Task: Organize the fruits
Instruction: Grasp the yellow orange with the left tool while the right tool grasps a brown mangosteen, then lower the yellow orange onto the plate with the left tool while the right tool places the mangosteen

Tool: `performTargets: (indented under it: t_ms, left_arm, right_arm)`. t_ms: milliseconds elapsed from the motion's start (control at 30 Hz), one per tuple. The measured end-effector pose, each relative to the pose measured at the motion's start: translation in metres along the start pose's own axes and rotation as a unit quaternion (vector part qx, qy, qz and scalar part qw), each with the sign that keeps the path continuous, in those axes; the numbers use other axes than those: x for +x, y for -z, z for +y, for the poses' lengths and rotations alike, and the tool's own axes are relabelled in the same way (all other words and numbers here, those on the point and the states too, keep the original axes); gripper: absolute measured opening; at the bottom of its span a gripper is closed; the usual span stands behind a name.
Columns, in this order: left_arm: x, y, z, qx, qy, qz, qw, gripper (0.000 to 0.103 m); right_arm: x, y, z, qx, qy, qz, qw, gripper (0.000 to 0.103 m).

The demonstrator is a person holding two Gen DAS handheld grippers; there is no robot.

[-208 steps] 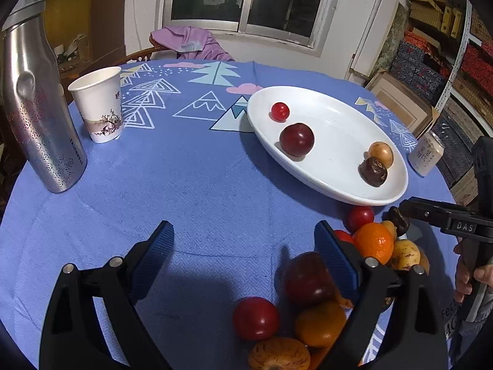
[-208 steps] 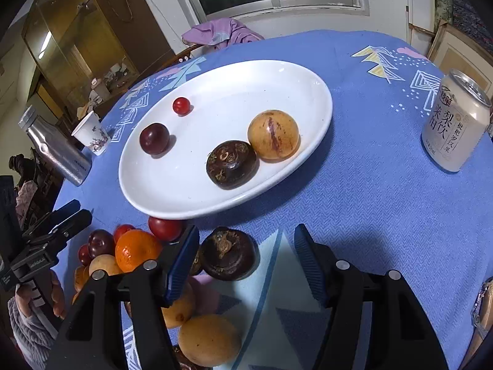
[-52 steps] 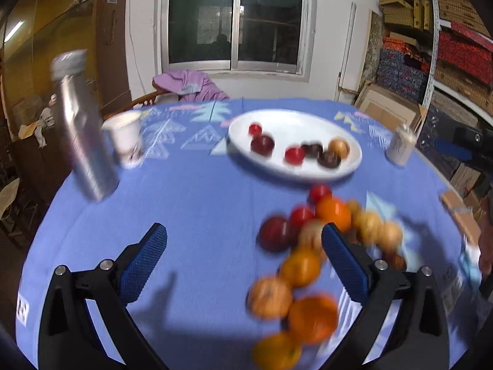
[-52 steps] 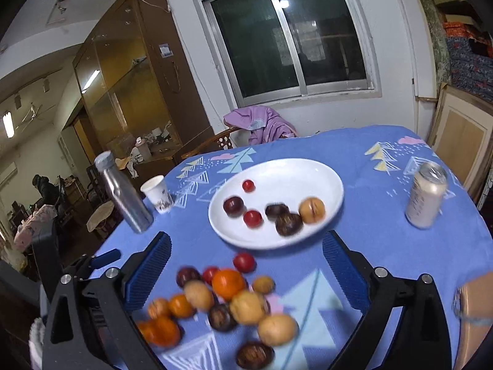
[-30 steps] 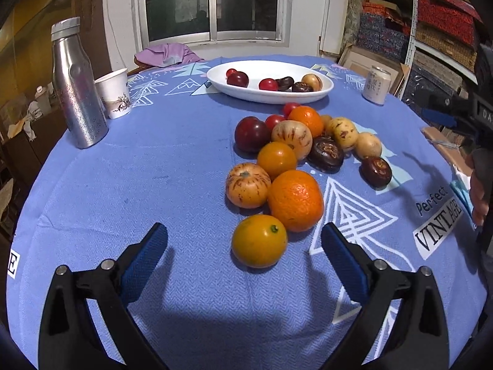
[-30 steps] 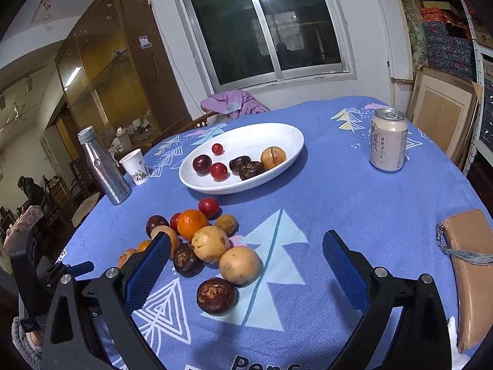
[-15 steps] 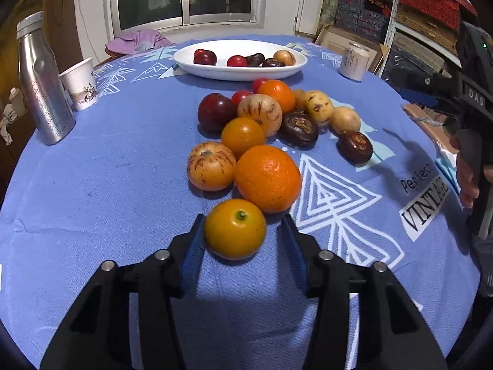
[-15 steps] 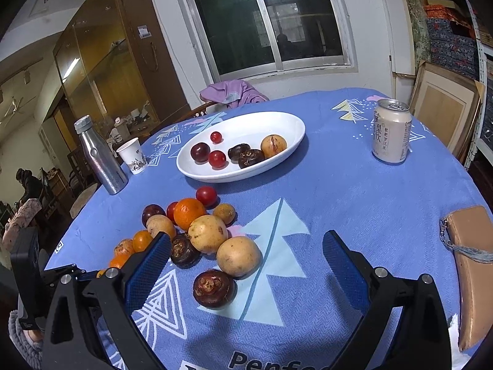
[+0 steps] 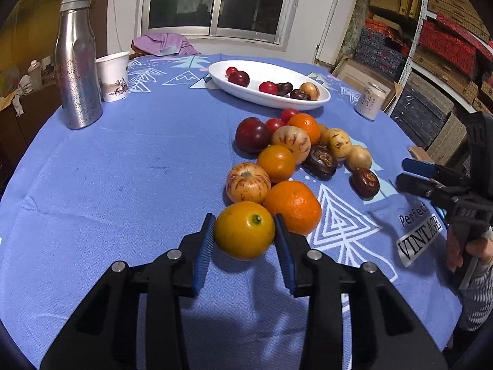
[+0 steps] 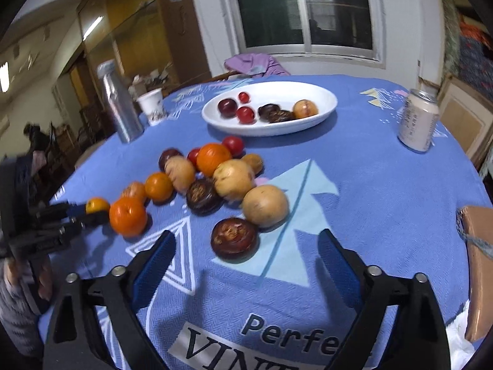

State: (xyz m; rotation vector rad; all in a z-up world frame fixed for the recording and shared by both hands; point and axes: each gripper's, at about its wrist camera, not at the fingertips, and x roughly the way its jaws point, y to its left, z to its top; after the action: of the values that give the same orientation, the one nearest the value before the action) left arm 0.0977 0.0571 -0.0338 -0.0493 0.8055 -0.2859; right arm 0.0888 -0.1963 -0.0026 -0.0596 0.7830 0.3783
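Note:
A white plate (image 9: 268, 100) (image 10: 268, 129) at the far side of the blue tablecloth holds several small fruits. A row of loose fruits lies on the cloth in front of it. The nearest one is a yellow-orange fruit (image 9: 245, 229) (image 10: 97, 205). My left gripper (image 9: 243, 225) (image 10: 77, 212) is closing on it, with both blue pads against its sides. My right gripper (image 10: 246, 237) (image 9: 431, 182) is wide but closing. A dark brown fruit (image 10: 234, 239) (image 9: 365, 182) lies on the cloth just ahead between its fingers, untouched.
A steel bottle (image 9: 77, 61) and a paper cup (image 9: 112, 75) stand at the back left. A drink can (image 10: 417, 120) stands at the right and a brown pouch (image 10: 477, 262) lies at the right edge. A big orange (image 9: 292, 206) touches the gripped fruit.
My left jaws have come in from wide apart onto the yellow-orange fruit. My right gripper has sunk toward the dark brown fruit, rolled a little, and its jaws have narrowed slightly.

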Motion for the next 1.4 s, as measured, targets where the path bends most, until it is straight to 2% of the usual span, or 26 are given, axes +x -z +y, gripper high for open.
performTargets:
  t_ms: [133,267,400,467,633,733,867,1033,1133,1233,1400]
  left_arm:
    - [0.0,0.0,-0.005,0.013,0.002,-0.002,0.9999,0.038]
    - [0.002,0.0,-0.004,0.009,0.006,0.0,0.9999,0.038]
    - [0.003,0.0,-0.003,0.006,0.011,0.001,0.9999,0.038]
    - [0.003,0.0,-0.002,0.003,0.014,0.002,0.9999,0.038]
    - [0.004,0.0,0.0,-0.001,0.018,0.002,0.9998,0.038]
    - [0.003,-0.007,-0.004,0.005,0.015,0.001,0.9999,0.038]
    - [-0.001,-0.044,-0.01,0.015,0.013,-0.015,0.9997,0.038]
    - [0.014,-0.12,-0.024,0.019,0.014,-0.038,0.999,0.038]
    - [0.044,-0.155,-0.033,0.018,0.018,-0.033,0.9991,0.038]
    - [0.083,-0.175,-0.038,0.022,0.015,-0.01,0.9996,0.038]
    - [0.14,-0.188,-0.034,0.014,0.016,0.024,0.9995,0.038]
  right_arm:
    - [0.016,0.004,0.02,-0.048,0.018,0.023,0.998,0.072]
    - [0.022,0.001,0.02,-0.046,0.024,0.027,0.998,0.07]
    - [0.035,0.0,0.015,-0.032,0.014,0.054,0.998,0.05]
    - [0.039,-0.001,0.011,-0.021,0.011,0.059,0.998,0.044]
    - [0.033,0.0,0.014,-0.024,-0.001,0.049,0.999,0.043]
    - [0.021,-0.002,0.011,-0.016,-0.022,0.035,0.999,0.043]
    - [-0.006,-0.034,-0.006,0.013,-0.038,-0.006,0.999,0.043]
    - [-0.017,-0.108,-0.029,0.035,-0.016,-0.052,0.998,0.043]
    - [0.008,-0.141,-0.043,0.059,-0.017,-0.051,0.997,0.043]
    - [0.048,-0.161,-0.054,0.081,-0.014,-0.036,0.996,0.043]
    - [0.11,-0.177,-0.064,0.097,-0.014,-0.007,0.995,0.043]
